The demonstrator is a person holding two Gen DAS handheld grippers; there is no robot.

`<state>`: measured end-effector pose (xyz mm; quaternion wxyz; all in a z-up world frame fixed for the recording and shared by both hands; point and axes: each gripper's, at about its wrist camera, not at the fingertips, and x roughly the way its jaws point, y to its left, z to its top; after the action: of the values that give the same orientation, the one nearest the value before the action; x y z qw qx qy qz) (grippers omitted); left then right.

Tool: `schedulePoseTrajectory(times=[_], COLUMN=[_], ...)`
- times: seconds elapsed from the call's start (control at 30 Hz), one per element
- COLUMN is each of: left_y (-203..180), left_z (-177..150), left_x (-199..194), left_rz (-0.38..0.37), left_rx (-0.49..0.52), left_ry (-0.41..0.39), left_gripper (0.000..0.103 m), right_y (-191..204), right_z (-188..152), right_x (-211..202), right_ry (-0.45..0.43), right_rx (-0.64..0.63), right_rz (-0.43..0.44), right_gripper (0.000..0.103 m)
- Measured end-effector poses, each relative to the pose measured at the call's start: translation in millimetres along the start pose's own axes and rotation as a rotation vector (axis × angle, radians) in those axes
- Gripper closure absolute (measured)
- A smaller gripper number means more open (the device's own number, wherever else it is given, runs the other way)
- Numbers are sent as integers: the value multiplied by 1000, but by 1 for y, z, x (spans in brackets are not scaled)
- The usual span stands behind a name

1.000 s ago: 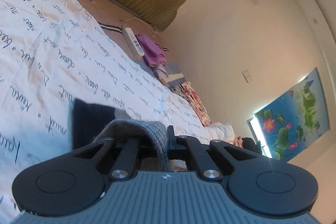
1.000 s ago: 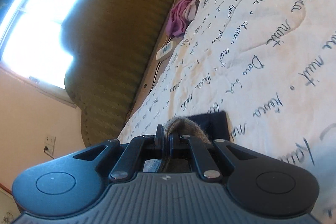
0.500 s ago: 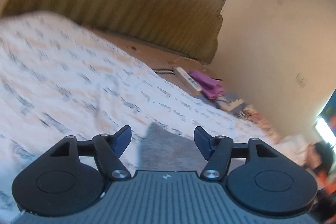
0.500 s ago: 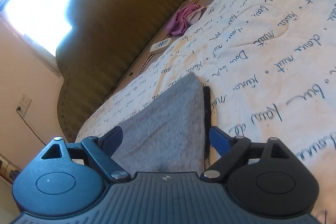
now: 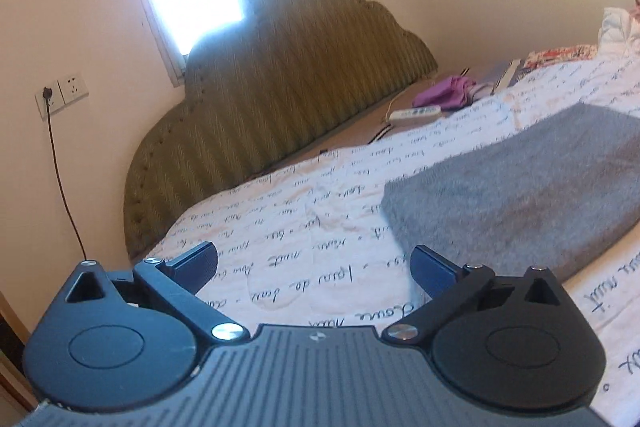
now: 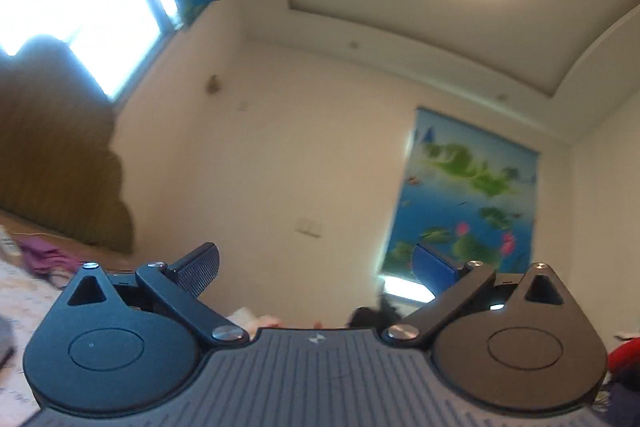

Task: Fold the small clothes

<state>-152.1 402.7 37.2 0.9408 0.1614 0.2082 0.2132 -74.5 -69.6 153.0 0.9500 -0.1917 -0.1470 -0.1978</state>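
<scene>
A folded grey garment (image 5: 520, 187) lies flat on the white bedspread with handwritten script (image 5: 304, 227), to the right of my left gripper (image 5: 314, 269). That gripper is open, empty, and hovers over bare bedspread just left of the garment's near corner. My right gripper (image 6: 316, 267) is open too and holds nothing; it is tilted up at the wall and ceiling. A sliver of grey cloth (image 6: 5, 337) shows at the far left edge of the right wrist view.
A green padded headboard (image 5: 280, 99) stands behind the bed under a bright window. A white power strip (image 5: 416, 113), purple cloth (image 5: 444, 95) and folded items lie along the head of the bed. A lotus blind (image 6: 468, 195) hangs on the far wall.
Both grippers let go of the grey garment and opened. The left one drew back to the left; the right one swung upward away from the bed.
</scene>
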Motion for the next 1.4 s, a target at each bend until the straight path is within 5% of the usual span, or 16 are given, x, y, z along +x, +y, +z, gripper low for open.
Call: schedulePoseTrajectory(times=[0.17,0.3,0.37,0.43,0.5,0.57,0.67,0.77,0.93,1.03,1.17,1.4], left_y=[-9,-16,-19,-21,-24,-24,-25,-27,-25,-7,22,32], left_z=[-14,-21,-22,-22,-19,-17,-13,-9,-1,4,-10,-40], left_x=[13,15,19,24,29,30,28,27,26,22,37,81], left_rz=[-18,-40,-53,-65,-78,-92,-105,-137,-195,-361,-696,-804], left_rx=[13,36,29,17,-3,-25,-42,-69,-135,-332,-795,-1225], left_ry=[115,131,144,165,196,215,218,240,281,296,349,507], left_gripper=[1,1,1,1,1,1,1,1,1,0,0,3], right_y=[-67,-76,-69,-56,-39,-6,67,125,178,179,181,170], right_z=[32,33,29,22,3,-33,-96,-132,-121,-114,-119,-135], right_x=[-3,-12,-15,-17,-11,5,19,-1,-27,-32,-23,-3], right_ry=[-52,-99,-52,86,313,632,1078,1215,1214,1201,1210,1239], right_rx=[-62,-310,-321,-209,29,284,512,594,588,598,657,864], right_rz=[-84,-115,-71,66,261,495,690,793,908,922,904,855], right_gripper=[0,0,0,0,0,0,0,0,0,0,0,0])
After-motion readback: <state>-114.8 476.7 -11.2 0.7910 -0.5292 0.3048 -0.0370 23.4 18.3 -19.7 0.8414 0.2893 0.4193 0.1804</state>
